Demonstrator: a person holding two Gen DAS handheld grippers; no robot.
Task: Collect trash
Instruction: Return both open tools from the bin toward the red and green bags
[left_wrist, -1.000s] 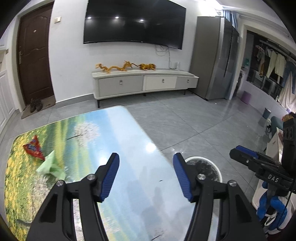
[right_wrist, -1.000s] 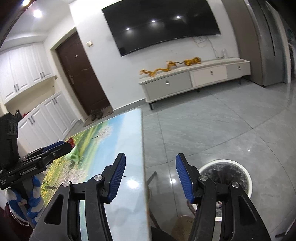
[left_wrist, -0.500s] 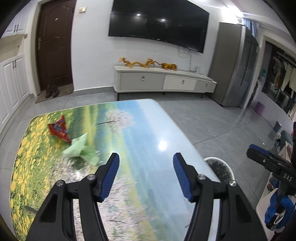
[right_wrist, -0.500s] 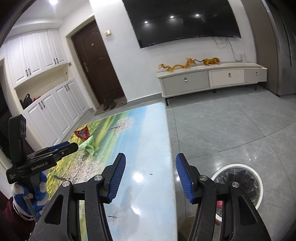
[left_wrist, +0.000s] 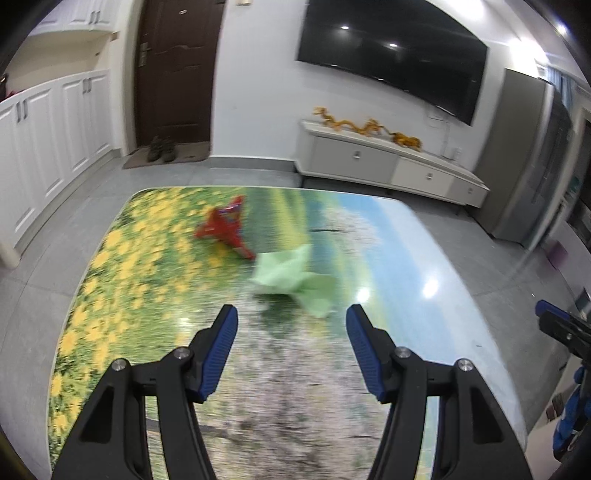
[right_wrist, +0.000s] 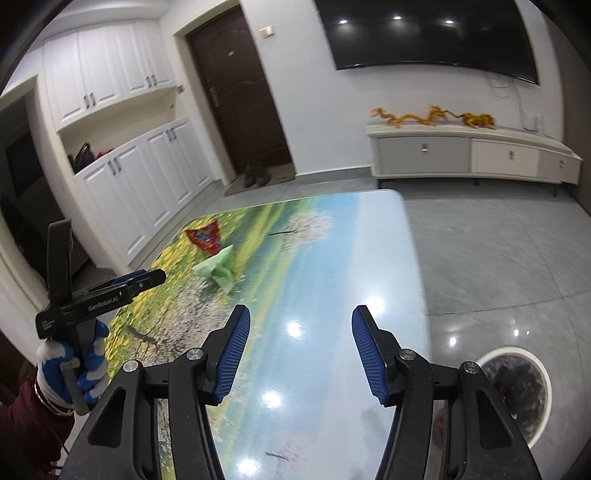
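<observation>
Left wrist view: the left gripper (left_wrist: 291, 325) is held above the landscape-printed table (left_wrist: 424, 251), jaws spread and empty. A crumpled green paper (left_wrist: 291, 277) is seen at 12 o'clock just beyond the fingertips; a red wrapper (left_wrist: 225, 229) lies at 11 o'clock, near it.

Right wrist view: the right gripper (right_wrist: 301, 325) is likewise released, nothing gripped. Both scraps are located at 10 o'clock; a lined trash bin (right_wrist: 517, 384) stands at 4 o'clock on the floor.

Black tongs (left_wrist: 291, 325), ribbed blue pads (left_wrist: 218, 350)
</observation>
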